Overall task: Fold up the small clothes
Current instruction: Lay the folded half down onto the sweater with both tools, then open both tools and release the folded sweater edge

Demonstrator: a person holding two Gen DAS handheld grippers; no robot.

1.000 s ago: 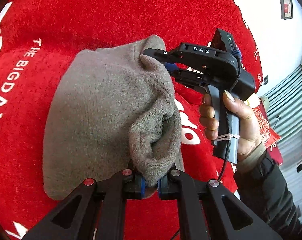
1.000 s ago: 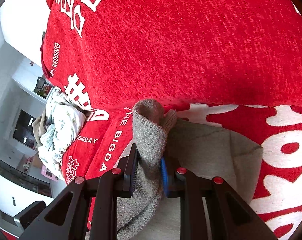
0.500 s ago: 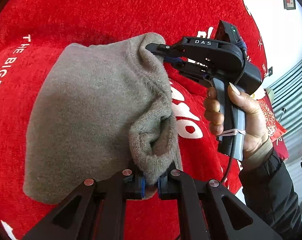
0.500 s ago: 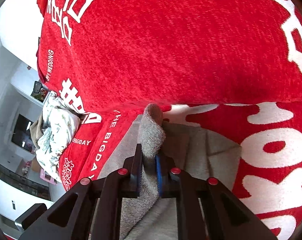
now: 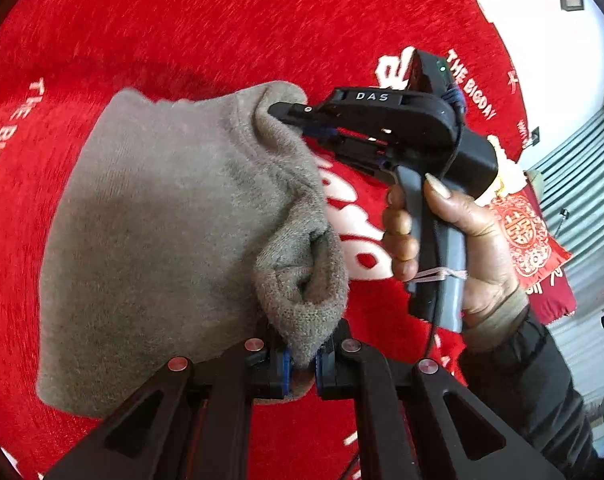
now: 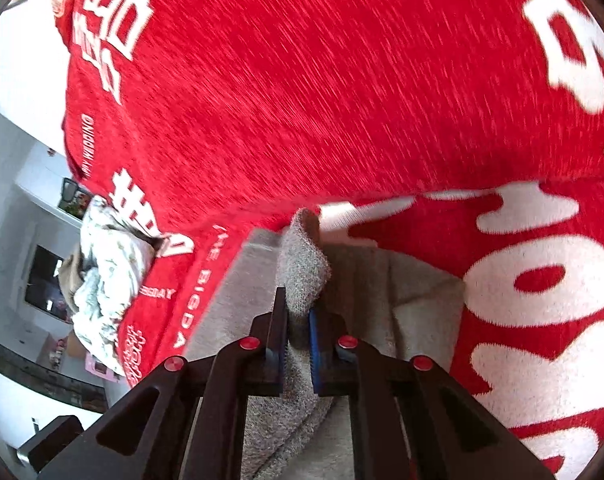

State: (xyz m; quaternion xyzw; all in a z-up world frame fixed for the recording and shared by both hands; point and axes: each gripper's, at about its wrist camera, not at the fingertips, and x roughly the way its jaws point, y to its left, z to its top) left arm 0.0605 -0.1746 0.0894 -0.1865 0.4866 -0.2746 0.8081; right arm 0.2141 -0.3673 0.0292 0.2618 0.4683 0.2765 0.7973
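A: Surface is a red plush cloth (image 5: 206, 28) with white lettering; white wall and a heap of pale printed laundry (image 6: 106, 276) far left in the right wrist view.

B: And the piece being folded?

A: A grey-brown knit garment (image 5: 162, 232) lying on the red cloth, its right edge bunched and raised off it.

B: Grips?

A: The left gripper (image 5: 301, 364) is pinched tight on the near end of that bunched edge. The right gripper (image 6: 298, 344), carried in the person's hand (image 5: 462, 236), has narrowed onto the far end; knit fills the gap between its pads.

B: How to do the fold well?

A: My judgement: carry both ends across together, level, keeping the edge taut so it lands straight. Uneven pace would likely skew the crease.
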